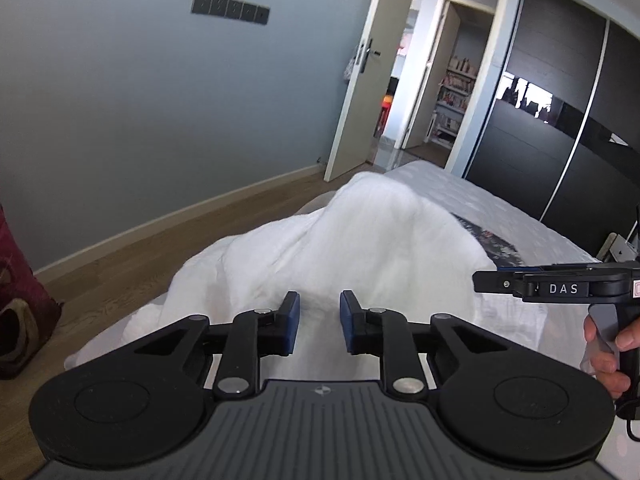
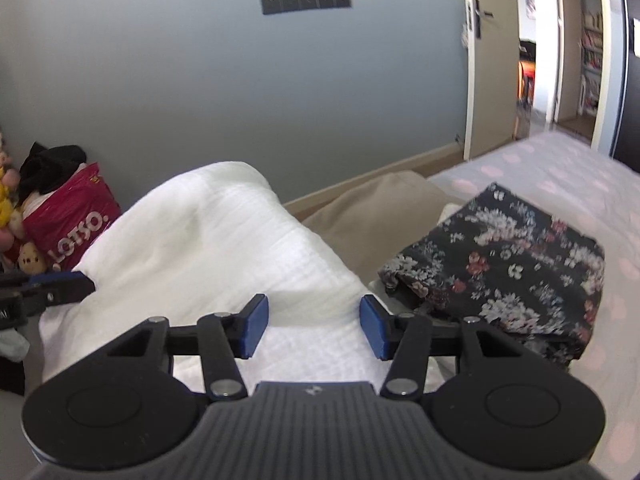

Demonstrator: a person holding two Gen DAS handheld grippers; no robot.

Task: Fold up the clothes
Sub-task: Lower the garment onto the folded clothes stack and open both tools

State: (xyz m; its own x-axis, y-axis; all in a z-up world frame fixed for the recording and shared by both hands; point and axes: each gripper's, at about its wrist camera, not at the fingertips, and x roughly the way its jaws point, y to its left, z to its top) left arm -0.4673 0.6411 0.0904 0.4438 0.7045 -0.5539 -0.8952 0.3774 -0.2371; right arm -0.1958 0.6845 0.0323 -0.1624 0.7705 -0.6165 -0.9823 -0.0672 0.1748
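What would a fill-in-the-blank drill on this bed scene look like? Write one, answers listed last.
1. Both claws, left claw and right claw, hover with jaws ____ over the white garment.
2. The folded dark garment on the bed has a ____ print.
3. The red bag sits by the ____ wall.

Answers: open; floral; grey
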